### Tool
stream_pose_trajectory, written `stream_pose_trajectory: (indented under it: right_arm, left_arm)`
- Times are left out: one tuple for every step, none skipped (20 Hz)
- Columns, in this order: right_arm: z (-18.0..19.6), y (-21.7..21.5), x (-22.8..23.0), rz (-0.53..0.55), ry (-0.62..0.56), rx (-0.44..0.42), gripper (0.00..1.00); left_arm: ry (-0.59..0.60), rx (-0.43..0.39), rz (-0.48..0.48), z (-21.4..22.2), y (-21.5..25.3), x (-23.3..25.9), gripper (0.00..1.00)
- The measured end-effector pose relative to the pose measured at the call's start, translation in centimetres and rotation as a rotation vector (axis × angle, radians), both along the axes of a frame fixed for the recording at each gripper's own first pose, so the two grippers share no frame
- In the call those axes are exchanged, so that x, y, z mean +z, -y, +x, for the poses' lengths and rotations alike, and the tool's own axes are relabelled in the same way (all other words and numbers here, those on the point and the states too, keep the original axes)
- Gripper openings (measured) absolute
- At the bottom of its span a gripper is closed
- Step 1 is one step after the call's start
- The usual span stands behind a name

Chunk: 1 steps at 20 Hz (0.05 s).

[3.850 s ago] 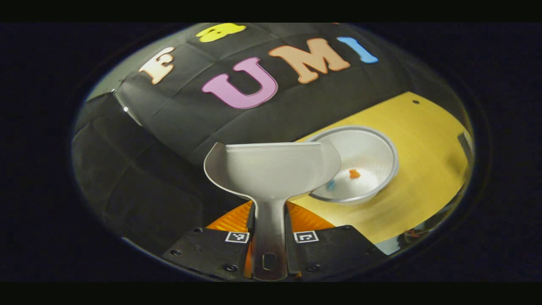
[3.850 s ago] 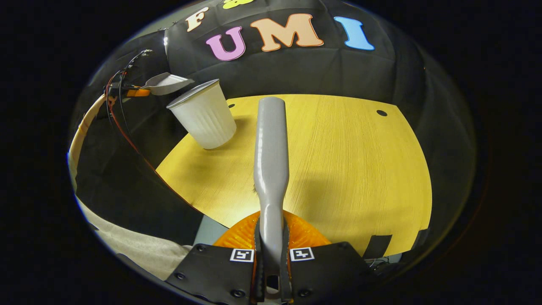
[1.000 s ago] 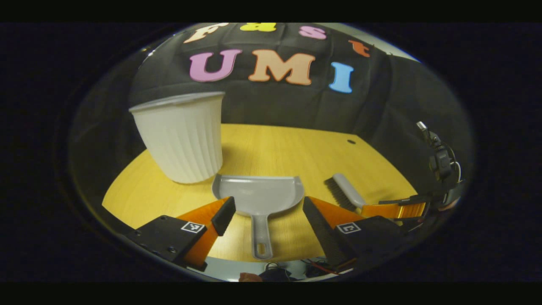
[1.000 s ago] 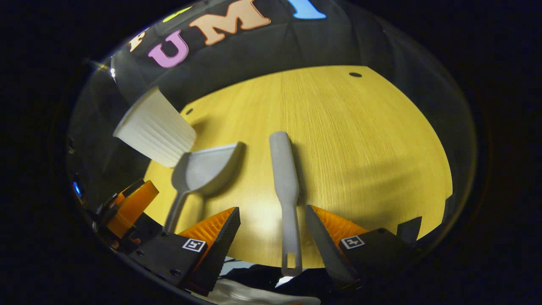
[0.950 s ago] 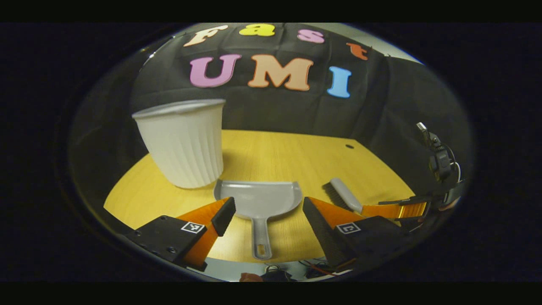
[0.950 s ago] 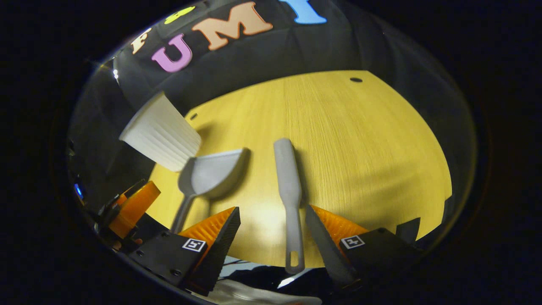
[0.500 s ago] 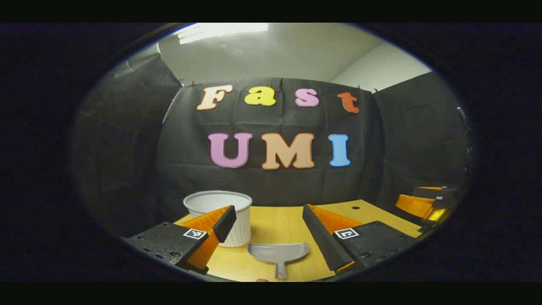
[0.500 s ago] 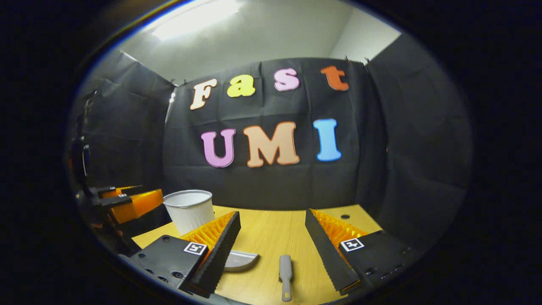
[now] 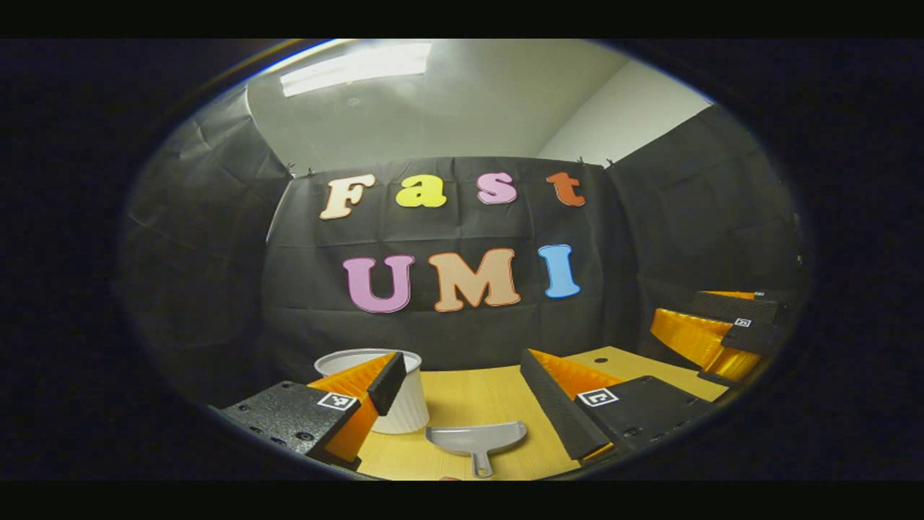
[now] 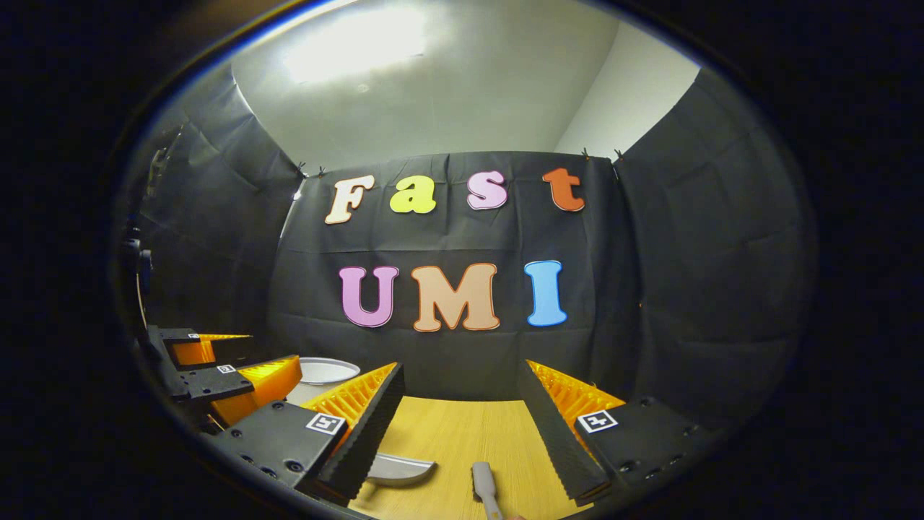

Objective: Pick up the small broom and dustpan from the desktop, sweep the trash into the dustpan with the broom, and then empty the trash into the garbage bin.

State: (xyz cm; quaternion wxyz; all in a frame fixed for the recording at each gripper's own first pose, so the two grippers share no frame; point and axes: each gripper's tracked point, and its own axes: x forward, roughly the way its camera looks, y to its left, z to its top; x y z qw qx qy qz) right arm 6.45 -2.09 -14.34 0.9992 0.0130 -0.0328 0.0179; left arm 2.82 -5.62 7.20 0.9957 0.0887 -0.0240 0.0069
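You are holding the left gripper [image 9: 458, 386] above the near part of the desk [image 9: 469, 401], and its jaws are standing wide apart with nothing between them. In the left gripper view the grey dustpan [image 9: 478, 438] is lying flat on the desk below the fingers, its handle pointing toward you. The white ribbed garbage bin [image 9: 404, 401] is standing upright just behind and to the left of the dustpan, and the gripper's left finger is partly covering it. At the right edge of this view your right gripper [image 9: 711, 332] is showing, also with its fingers apart.

In the right gripper view you are keeping nothing in the right gripper [image 10: 458, 404]; its jaws are open too. The small broom [image 10: 485, 487] is lying on the desk between and below the fingers, though only its grey upper part is showing, so I cannot tell how its bristles are lying. The dustpan [image 10: 401, 469] is resting just to the left of it, apart from it. The bin's rim [image 10: 321, 370] is appearing behind your left gripper [image 10: 231, 368].
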Motion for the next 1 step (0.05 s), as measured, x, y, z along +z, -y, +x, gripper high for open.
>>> stream_pose_trajectory:
  right_arm:
    - [0.06,0.18,-0.29,0.021,-0.009,-0.003,1.0]
  left_arm:
    - [0.008,0.004,0.012,-0.03,-0.28,0.41,0.95]
